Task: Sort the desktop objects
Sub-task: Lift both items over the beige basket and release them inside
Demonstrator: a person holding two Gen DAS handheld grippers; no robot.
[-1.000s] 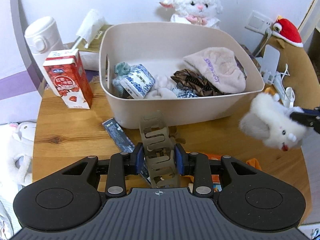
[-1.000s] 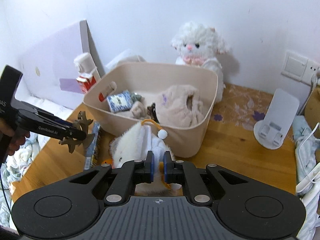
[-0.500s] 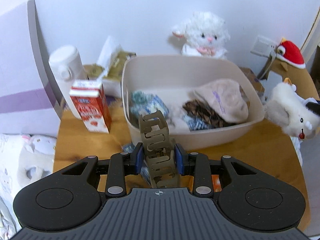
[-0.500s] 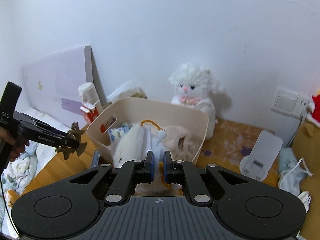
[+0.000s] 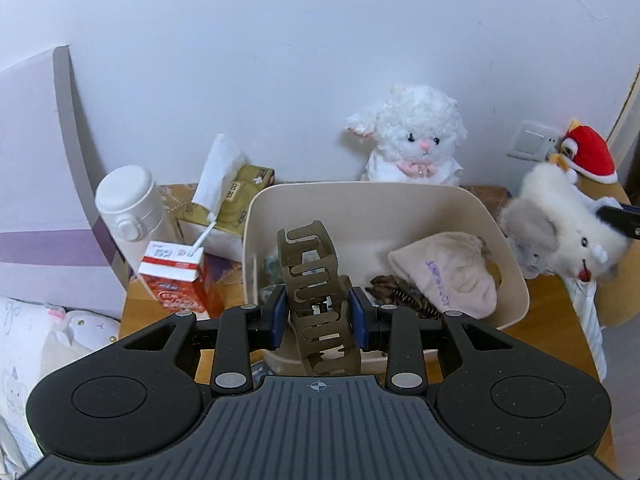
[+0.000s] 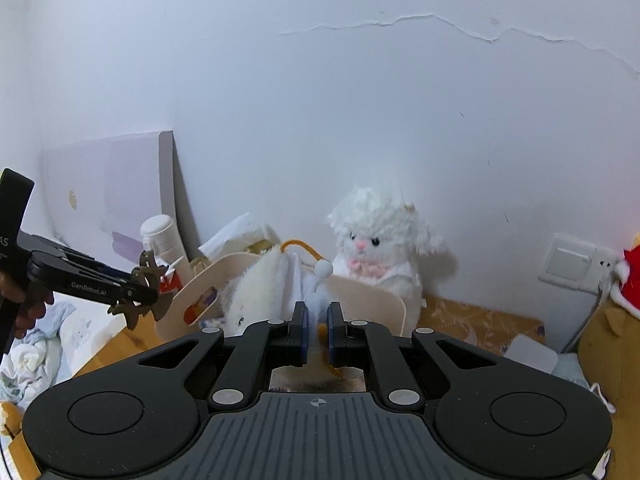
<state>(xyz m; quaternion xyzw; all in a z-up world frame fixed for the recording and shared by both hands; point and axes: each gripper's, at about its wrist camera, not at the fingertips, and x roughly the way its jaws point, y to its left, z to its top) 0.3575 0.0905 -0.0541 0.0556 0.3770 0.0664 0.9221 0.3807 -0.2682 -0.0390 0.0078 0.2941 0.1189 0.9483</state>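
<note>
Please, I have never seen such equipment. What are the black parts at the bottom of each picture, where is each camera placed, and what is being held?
There is no robot: a person carries two hand-held grippers, each with a camera looking along its two fingers.

In the left wrist view, the left gripper clamps an olive-brown plastic hair claw before a beige plastic bin on the wooden table.

In the right wrist view, the right gripper pinches a white furry plush toy.

A red milk carton, a white bottle and a white plush lamb stand around the bin.
</note>
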